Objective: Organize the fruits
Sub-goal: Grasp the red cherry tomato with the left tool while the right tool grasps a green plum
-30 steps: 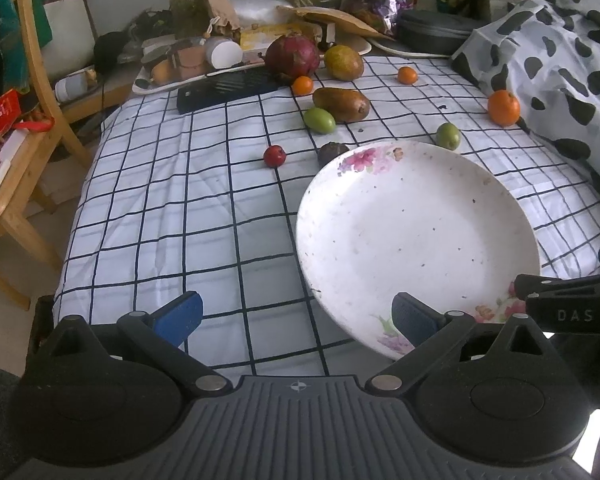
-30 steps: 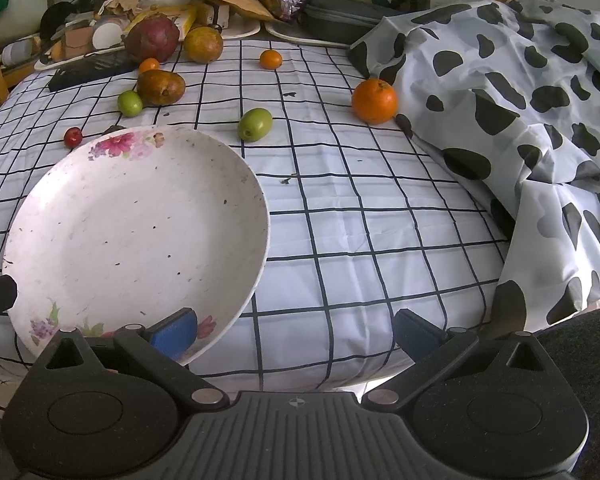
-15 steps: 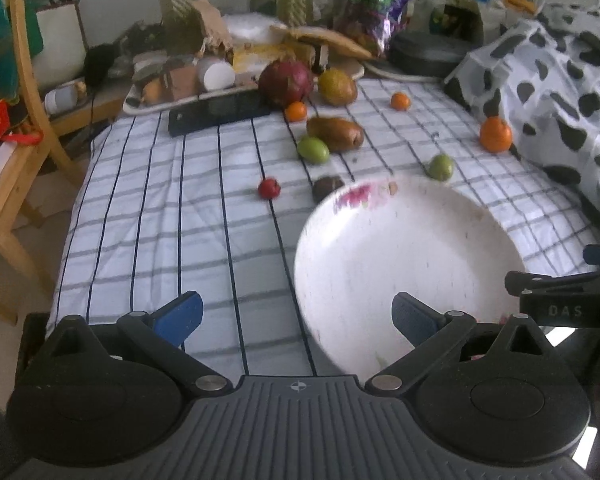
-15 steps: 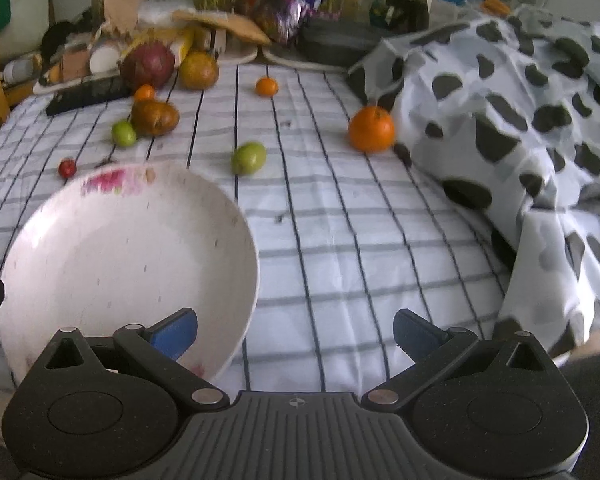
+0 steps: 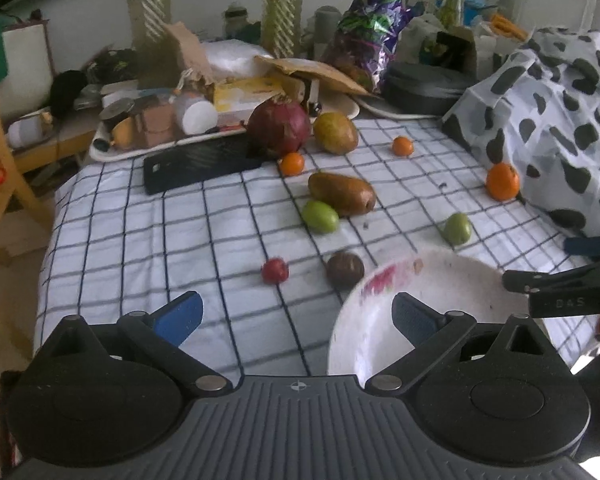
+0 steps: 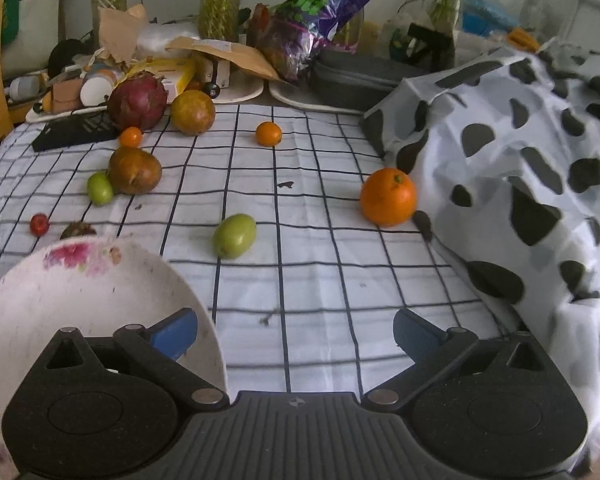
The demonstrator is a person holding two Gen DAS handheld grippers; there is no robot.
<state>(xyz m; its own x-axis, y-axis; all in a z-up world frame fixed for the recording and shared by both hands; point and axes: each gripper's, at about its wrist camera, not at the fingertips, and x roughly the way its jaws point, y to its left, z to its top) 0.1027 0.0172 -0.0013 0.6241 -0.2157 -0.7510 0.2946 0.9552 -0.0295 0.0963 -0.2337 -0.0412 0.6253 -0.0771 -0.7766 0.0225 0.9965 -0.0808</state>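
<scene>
Both tongs, left (image 5: 296,316) and right (image 6: 294,332), gape wide and empty above the round, speckled plate (image 6: 100,280) and gridded cloth (image 6: 320,280).

fruits (image 5: 342,199) scattered beyond plate (image 5: 364,332)

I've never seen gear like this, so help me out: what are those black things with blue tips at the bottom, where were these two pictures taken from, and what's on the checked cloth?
They are hand-held grippers, each with a camera looking along its blue fingers. One picture comes from the left gripper, the other from the right gripper. Both are open and hold nothing. On the checked cloth lie a white plate, a big orange, a green fruit and more fruit behind.
</scene>
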